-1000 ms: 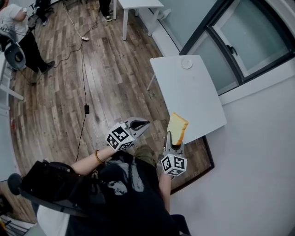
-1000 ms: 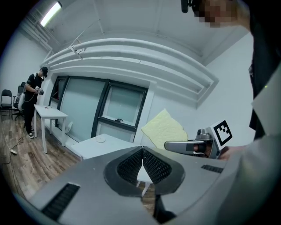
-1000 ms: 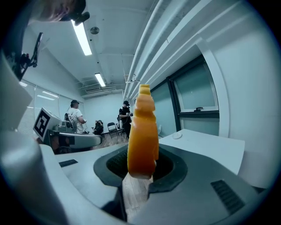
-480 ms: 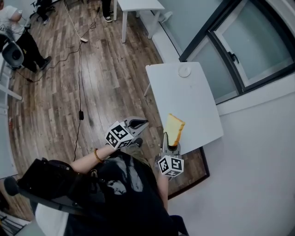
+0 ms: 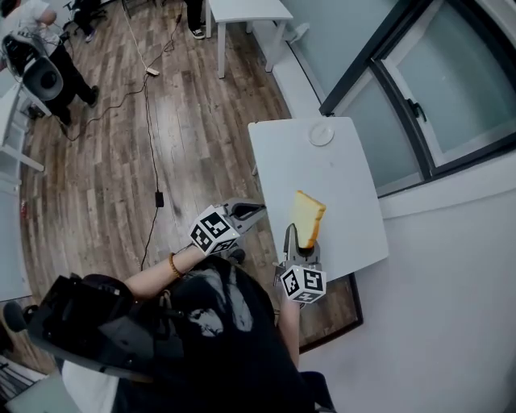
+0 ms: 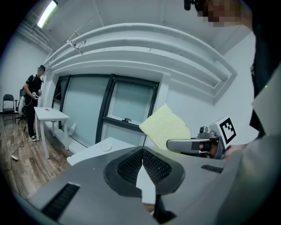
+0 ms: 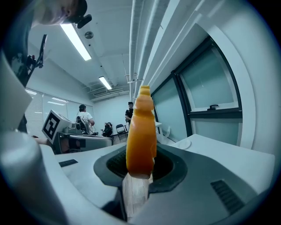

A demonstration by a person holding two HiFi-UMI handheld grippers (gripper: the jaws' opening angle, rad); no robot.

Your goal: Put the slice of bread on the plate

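1. The person has walked closer. The white tabletop (image 5: 339,193) now sits nearer to both grippers in the head view than it did a second ago.
2. The right gripper (image 5: 300,240) is closed tight on the bottom edge of the slice of bread (image 5: 307,216). The slice stands up on end. It now looks to be over the near part of the tabletop and is not touching it.
3. The left gripper (image 5: 256,211) is at 9 o'clock from the right one. It is closed and has nothing in it.
4. The plate (image 5: 321,135) is small and white. It sits at the far end of the tabletop, at 12 o'clock from the bread and well apart from it. I think the bread must be carried across and then laid down.
5. The tabletop has only the plate on it. Around it is a wooden floor (image 5: 193,153) with a black cable (image 5: 149,137). A big window (image 5: 451,81) is at 2 o'clock, another white table (image 5: 242,10) at 12 o'clock, and a person (image 5: 72,77) at 10 o'clock.
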